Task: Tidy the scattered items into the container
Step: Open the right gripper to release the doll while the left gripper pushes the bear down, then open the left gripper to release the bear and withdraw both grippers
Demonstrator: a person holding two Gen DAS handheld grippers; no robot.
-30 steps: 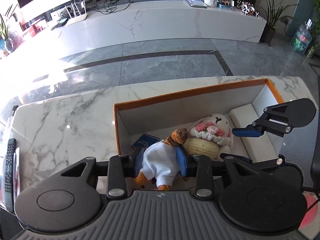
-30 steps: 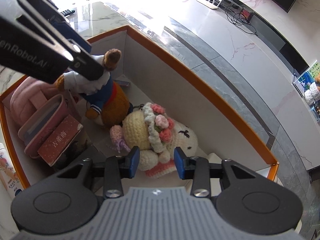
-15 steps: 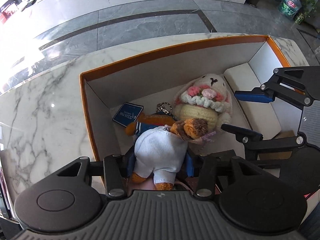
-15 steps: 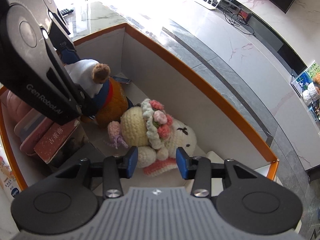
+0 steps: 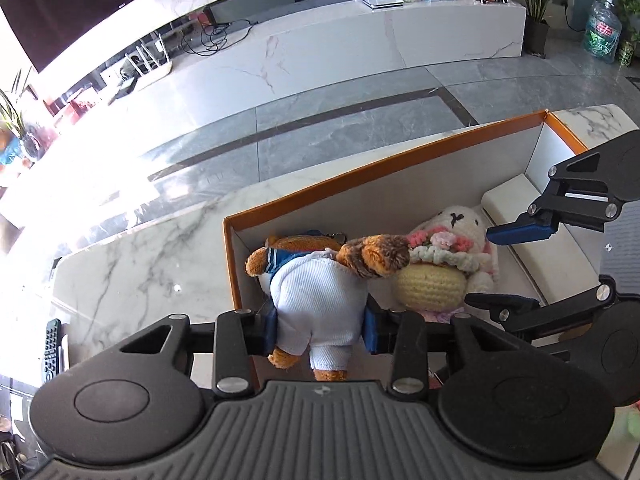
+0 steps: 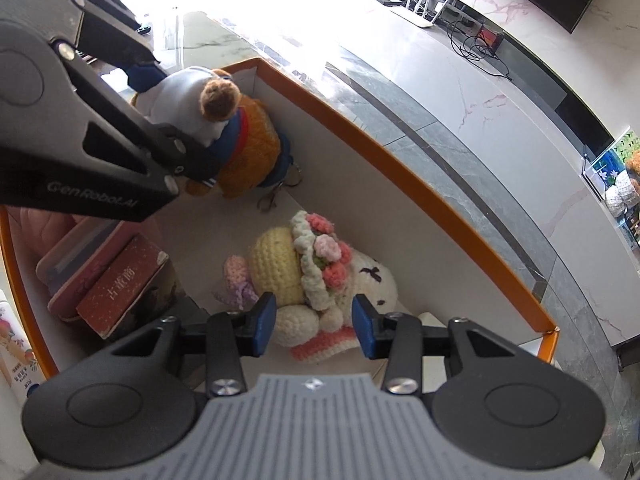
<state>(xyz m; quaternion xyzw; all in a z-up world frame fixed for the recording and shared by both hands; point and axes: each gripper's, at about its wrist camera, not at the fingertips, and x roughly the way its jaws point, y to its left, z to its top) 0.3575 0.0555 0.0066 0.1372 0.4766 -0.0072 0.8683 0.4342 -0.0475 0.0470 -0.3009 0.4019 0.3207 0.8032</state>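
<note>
Over the box's point(image 5: 400, 164) left corner, our left tongs point(image 5: 320, 330) are closing on the white-shirted bear point(image 5: 320, 300), head pointing right. Our right tongs point(image 6: 314, 328) hang open, empty, above the crochet bunny point(image 6: 320, 276).

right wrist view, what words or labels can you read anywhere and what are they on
"GenRobot.AI" on the arm of the left hand-held gripper.
"古董商" on the red book standing in the orange box.
Print on the white bottle at the left edge: too small and blurred to read.
Small logo on the TV in the left wrist view: too small to read.
</note>
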